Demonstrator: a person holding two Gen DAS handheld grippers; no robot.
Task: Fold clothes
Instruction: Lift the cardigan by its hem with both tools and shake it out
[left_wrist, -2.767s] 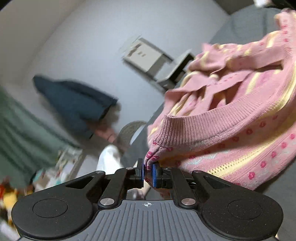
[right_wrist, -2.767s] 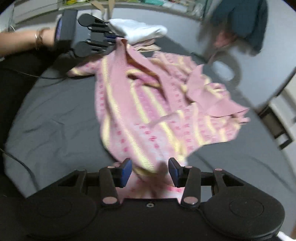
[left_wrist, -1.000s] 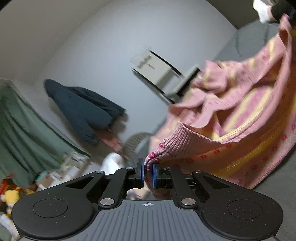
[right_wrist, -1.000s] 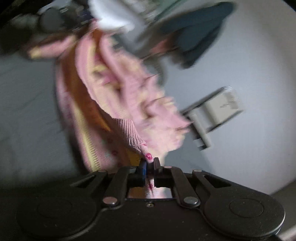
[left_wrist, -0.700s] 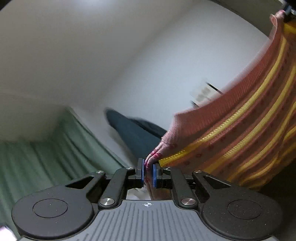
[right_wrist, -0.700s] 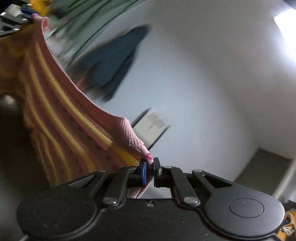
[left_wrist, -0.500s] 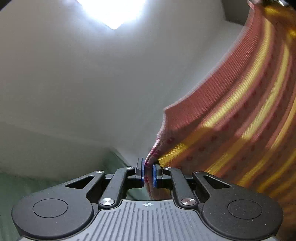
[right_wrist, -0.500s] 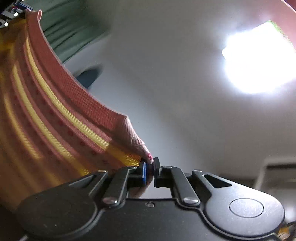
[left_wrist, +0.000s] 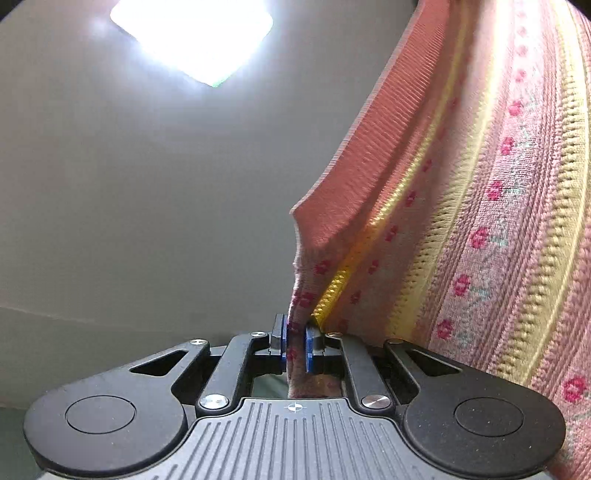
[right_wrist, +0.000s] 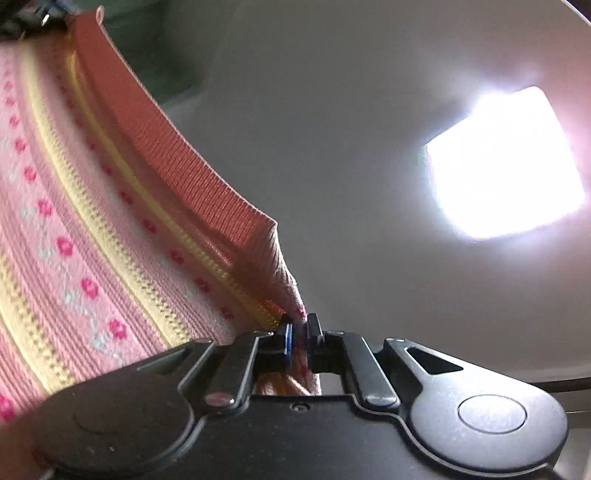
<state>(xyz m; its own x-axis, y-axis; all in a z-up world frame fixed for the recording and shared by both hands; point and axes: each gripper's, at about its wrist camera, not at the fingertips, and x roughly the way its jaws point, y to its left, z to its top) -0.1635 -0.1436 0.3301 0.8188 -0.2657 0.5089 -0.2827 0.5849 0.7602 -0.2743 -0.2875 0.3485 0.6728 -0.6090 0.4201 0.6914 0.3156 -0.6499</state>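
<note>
A pink knitted sweater (left_wrist: 480, 221) with yellow stripes and small red flowers hangs stretched in the air between both grippers. My left gripper (left_wrist: 295, 341) is shut on one corner of its ribbed hem, and the cloth fills the right side of the left wrist view. In the right wrist view the sweater (right_wrist: 92, 240) spreads to the left, with my right gripper (right_wrist: 299, 341) shut on the other hem corner. Both cameras point up at the ceiling. The bed below is hidden.
A bright square ceiling light (left_wrist: 192, 33) glares overhead, seen too in the right wrist view as a ceiling light (right_wrist: 506, 166). A green curtain (right_wrist: 147, 44) shows at the top left. A dark cable (right_wrist: 569, 384) runs off at the right edge.
Both grippers have lifted the sweater off the grey bed and tilted upward, so the views swung from the room and wall to the ceiling. The hem is now pulled taut between them.
</note>
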